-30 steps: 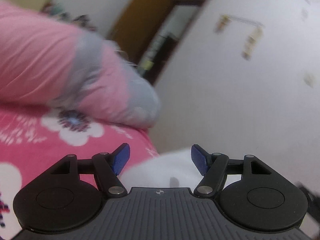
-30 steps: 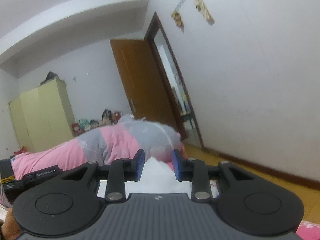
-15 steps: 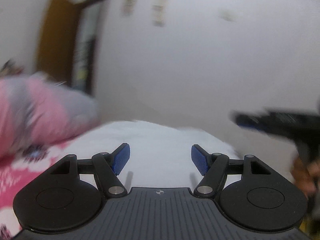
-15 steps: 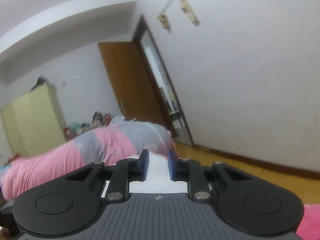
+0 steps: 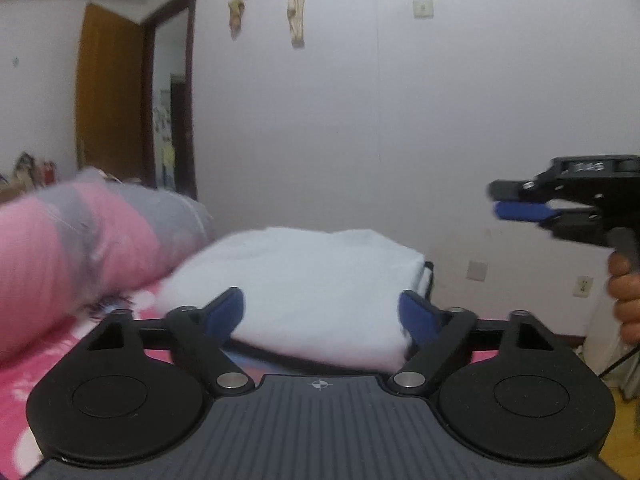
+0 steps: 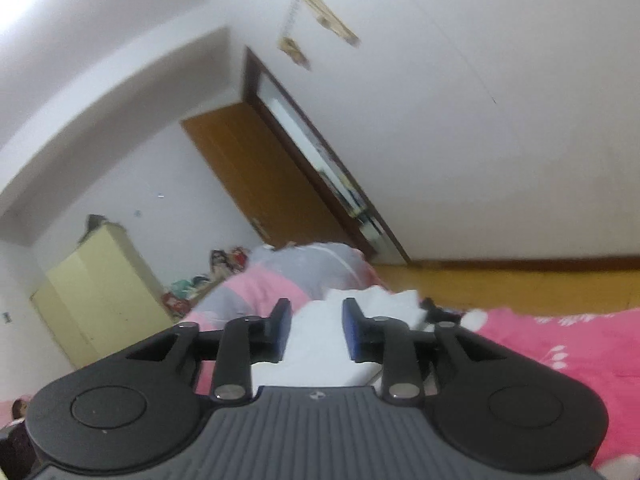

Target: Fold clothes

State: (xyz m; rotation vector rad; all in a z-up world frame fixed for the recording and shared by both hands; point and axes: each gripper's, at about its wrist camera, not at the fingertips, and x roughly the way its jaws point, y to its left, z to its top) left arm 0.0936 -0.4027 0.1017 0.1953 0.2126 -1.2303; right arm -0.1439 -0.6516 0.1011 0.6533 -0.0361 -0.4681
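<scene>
- Pink floral bedding (image 5: 24, 364) forms the work surface and fills the lower left of the left wrist view and the lower right of the right wrist view.
- Left gripper (image 5: 321, 313): the jaws are spreading and stand wide. Its blue pads (image 5: 229, 309) flank the near edge of the folded white garment (image 5: 304, 280) without pressing on it.
- Folded white garment: it lies flat on the bedding as a compact rectangle, directly ahead of the left gripper. A dark edge shows beneath its near side and at its right corner.
- Right gripper (image 6: 315, 330): the jaws are widening. White fabric appears in the gap between the pads; contact with the pads cannot be confirmed, and the left wrist view shows this gripper raised above the bed with nothing between its fingers.
- In the left wrist view, the right gripper is seen side-on at the right edge, level, with a person's hand (image 5: 626, 296) on its handle.
- Pink and grey quilt (image 5: 80, 240): rolled in a bulky heap just beside the garment, on its left; the image is blurred there.
- Yellow wardrobe (image 6: 100, 292): stands against the far wall, with small items beside it on a low surface.
- Brown door (image 5: 108, 100): stands open beside a dark-framed doorway.
- White wall (image 5: 440, 120): carries a hook rail with two hanging cloths (image 5: 297, 14), plus a switch plate and sockets.
</scene>
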